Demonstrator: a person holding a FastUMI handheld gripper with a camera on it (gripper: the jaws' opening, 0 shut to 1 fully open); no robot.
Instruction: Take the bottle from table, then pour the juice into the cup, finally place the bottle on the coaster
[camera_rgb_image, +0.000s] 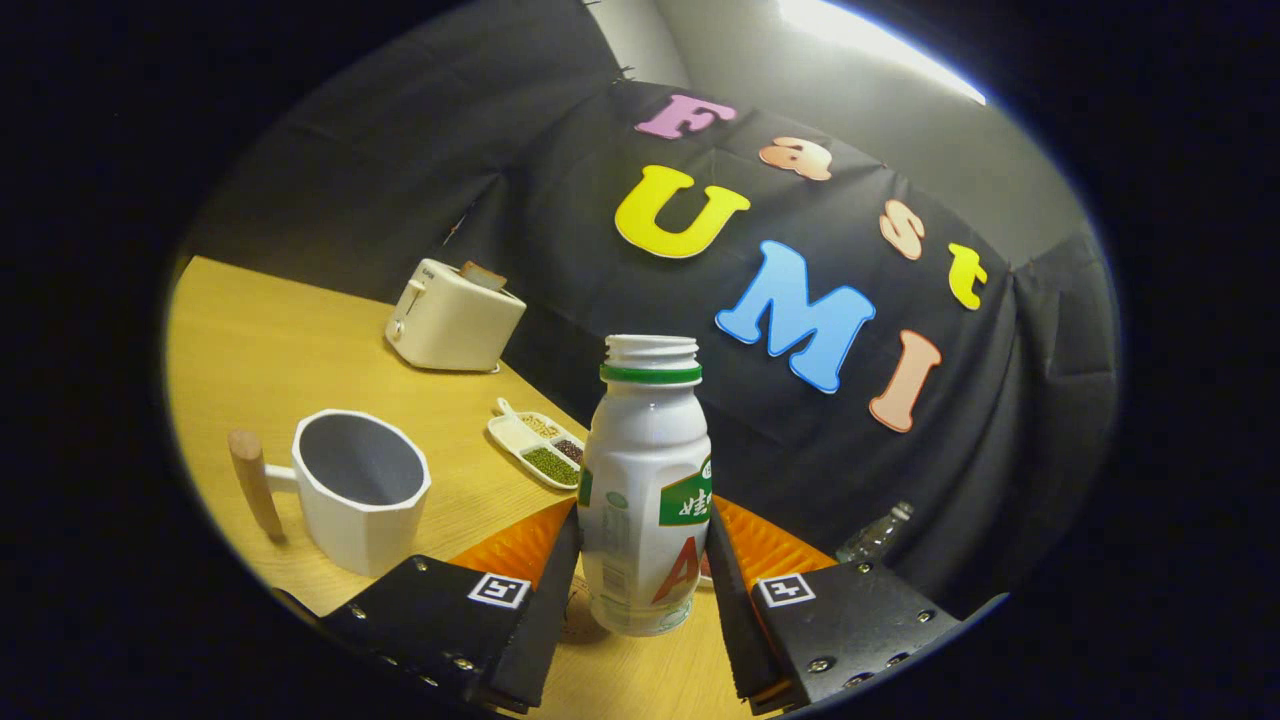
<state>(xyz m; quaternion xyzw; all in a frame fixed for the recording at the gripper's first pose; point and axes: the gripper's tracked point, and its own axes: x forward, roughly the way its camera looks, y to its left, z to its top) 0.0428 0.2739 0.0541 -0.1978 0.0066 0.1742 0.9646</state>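
Bottle (647, 490): a small white plastic juice bottle with a green neck ring, a threaded open mouth and no cap, standing between the fingers of the gripper (640, 590), its base at or just above the pale wooden table (250, 340). Both fingers press on its lower sides, so the jaws are closed on it. I judge the first step, taking the bottle, is in hand or just finished; pouring comes next. That calls for carrying the bottle over to the white faceted ceramic cup (360, 490) with its wooden handle, standing near the fingers, and tipping the mouth over its wide rim. Its grey inside looks empty. The bottle's smooth, waisted body may slip if tilted fast. No coaster can be made out for certain.
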